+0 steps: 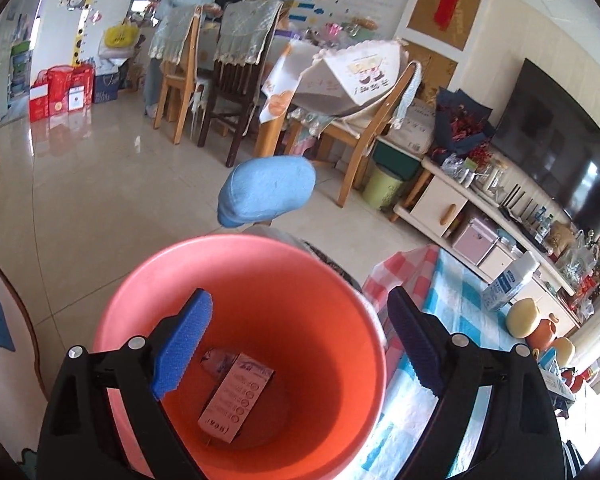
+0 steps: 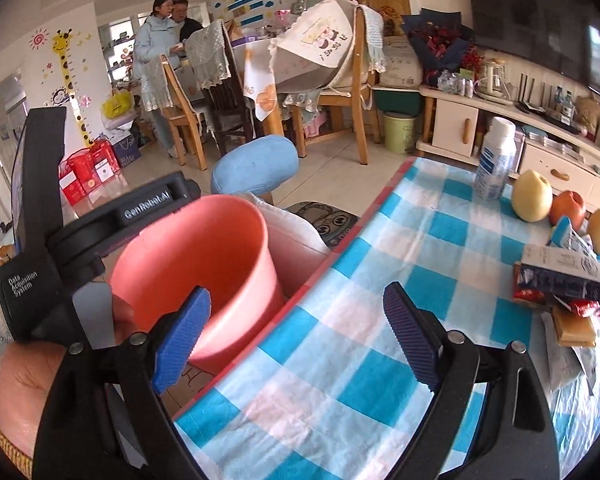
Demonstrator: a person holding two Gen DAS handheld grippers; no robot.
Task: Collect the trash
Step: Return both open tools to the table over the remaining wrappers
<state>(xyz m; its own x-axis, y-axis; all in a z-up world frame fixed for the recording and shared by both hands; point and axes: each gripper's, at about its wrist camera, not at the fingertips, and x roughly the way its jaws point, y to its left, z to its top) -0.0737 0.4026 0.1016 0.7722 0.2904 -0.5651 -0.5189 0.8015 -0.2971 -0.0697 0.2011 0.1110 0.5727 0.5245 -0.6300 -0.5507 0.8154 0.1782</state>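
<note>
The left gripper (image 1: 300,344) hangs right over the pink bin (image 1: 340,280), and its jaws are wide open with nothing held between them. Down at the bottom of the bin lie a flat paper box (image 1: 236,396) and a crumpled wrapper (image 1: 216,360) touching it. The bin stands just beside the edge of the worktop (image 1: 452,300), which has a blue and white checked cloth.

The right gripper (image 2: 296,340) is over that cloth, and its jaws are wide open too, holding nothing. A hand (image 2: 16,384) shows at the left edge of the right view, holding the other black gripper beside the bin (image 2: 204,248).

Farther along the worktop (image 2: 340,360), at the right, sits a pile of trash (image 2: 560,292): boxes and wrappers heaped together. Just behind the pile are a pear (image 2: 532,196) and other fruit, and a white bottle (image 2: 496,160) stands upright near them.

Beyond the bin is a blue stool (image 1: 268,188). Far back, two people (image 2: 164,60) stand by a dining table with chairs.
</note>
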